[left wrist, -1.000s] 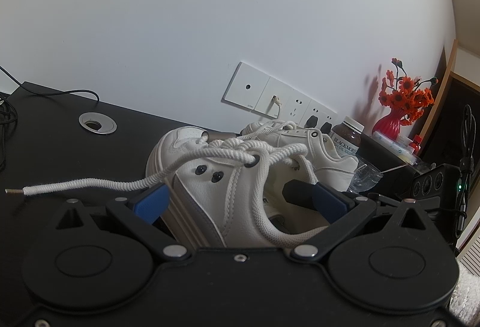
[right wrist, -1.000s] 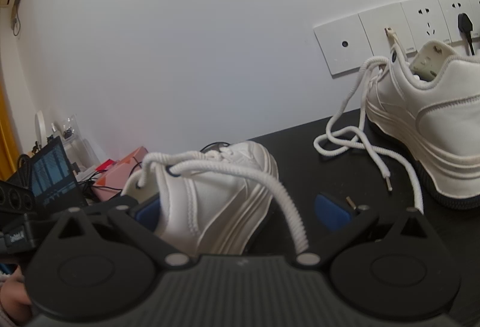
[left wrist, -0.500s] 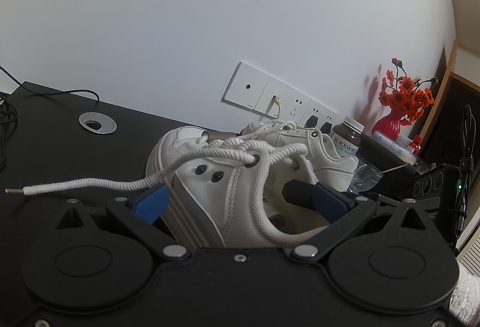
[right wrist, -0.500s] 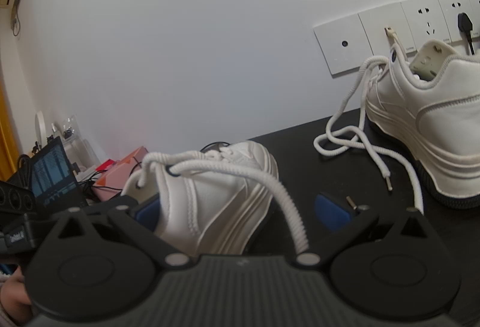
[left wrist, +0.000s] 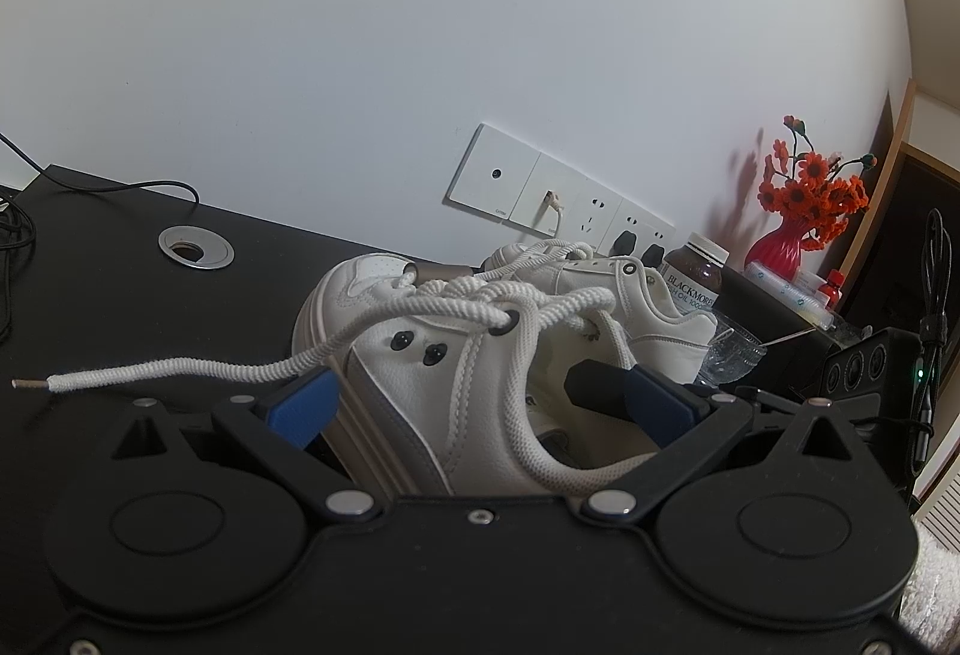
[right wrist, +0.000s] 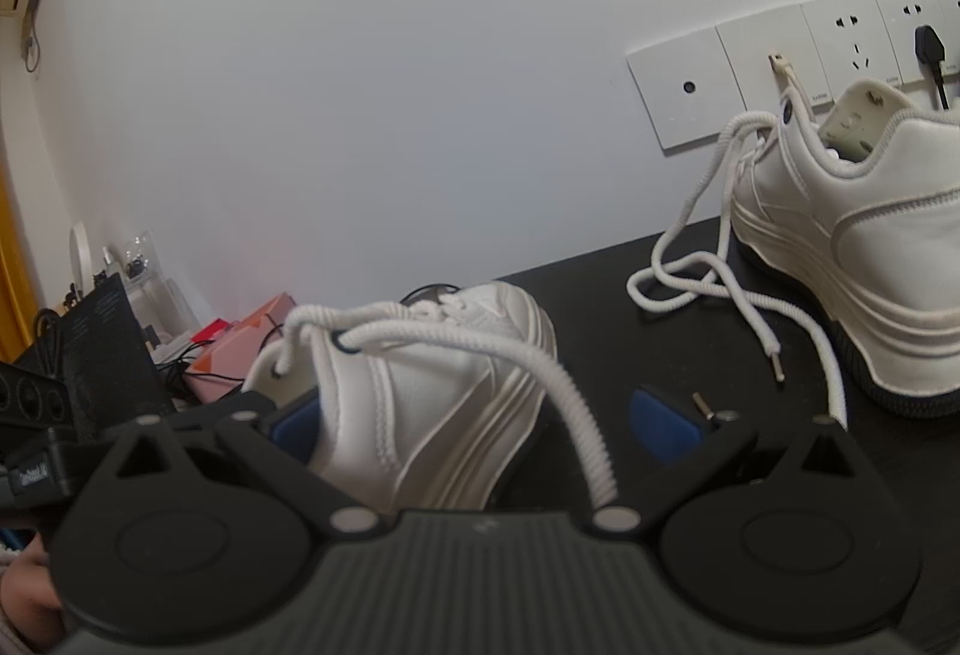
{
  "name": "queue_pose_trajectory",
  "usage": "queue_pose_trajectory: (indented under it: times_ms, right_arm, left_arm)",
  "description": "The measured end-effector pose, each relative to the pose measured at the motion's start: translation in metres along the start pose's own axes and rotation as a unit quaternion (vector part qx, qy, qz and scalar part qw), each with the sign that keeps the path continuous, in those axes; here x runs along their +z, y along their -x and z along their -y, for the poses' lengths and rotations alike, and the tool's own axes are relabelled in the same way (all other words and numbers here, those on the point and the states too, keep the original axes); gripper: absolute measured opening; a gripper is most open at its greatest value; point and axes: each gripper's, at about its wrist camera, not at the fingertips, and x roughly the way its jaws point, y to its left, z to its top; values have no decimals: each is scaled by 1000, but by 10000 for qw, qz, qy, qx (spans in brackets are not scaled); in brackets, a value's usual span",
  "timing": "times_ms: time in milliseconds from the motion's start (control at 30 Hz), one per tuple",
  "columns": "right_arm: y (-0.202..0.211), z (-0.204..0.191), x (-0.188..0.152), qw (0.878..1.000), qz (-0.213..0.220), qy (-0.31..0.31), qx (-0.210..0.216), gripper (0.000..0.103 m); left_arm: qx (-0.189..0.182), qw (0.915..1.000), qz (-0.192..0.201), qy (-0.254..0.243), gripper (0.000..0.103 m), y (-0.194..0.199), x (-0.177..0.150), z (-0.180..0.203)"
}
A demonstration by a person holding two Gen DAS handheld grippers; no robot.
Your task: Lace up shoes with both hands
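Observation:
A white sneaker (left wrist: 432, 373) stands on the black desk (left wrist: 90, 295) between the spread fingers of my left gripper (left wrist: 444, 385), which is open. One end of its lace (left wrist: 180, 370) stretches left over the desk, and a loop hangs down onto the gripper body. In the right wrist view the same kind of white sneaker (right wrist: 432, 385) sits between the blue pads (right wrist: 663, 424) of my right gripper (right wrist: 474, 415), also open. A lace strand (right wrist: 570, 397) runs from the eyelet down to the gripper body. A second white sneaker (right wrist: 858, 247) stands at the right with loose laces (right wrist: 702, 289) on the desk.
Wall sockets (left wrist: 558, 211) line the wall behind the shoes. A red vase of orange flowers (left wrist: 792, 229), a brown bottle (left wrist: 696, 271) and a glass (left wrist: 735, 355) stand at the right. A cable grommet (left wrist: 195, 248) sits at the left. A pink box (right wrist: 240, 349) lies beside a black device (right wrist: 102, 349).

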Motion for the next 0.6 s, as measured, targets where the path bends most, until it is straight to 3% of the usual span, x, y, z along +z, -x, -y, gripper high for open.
queue_pose_trajectory:
  times_ms: [600]
  right_arm:
    - [-1,2,0,10000,-13,-13,6,103]
  left_arm:
    - [73,9999,3,-74,103,0,1,2]
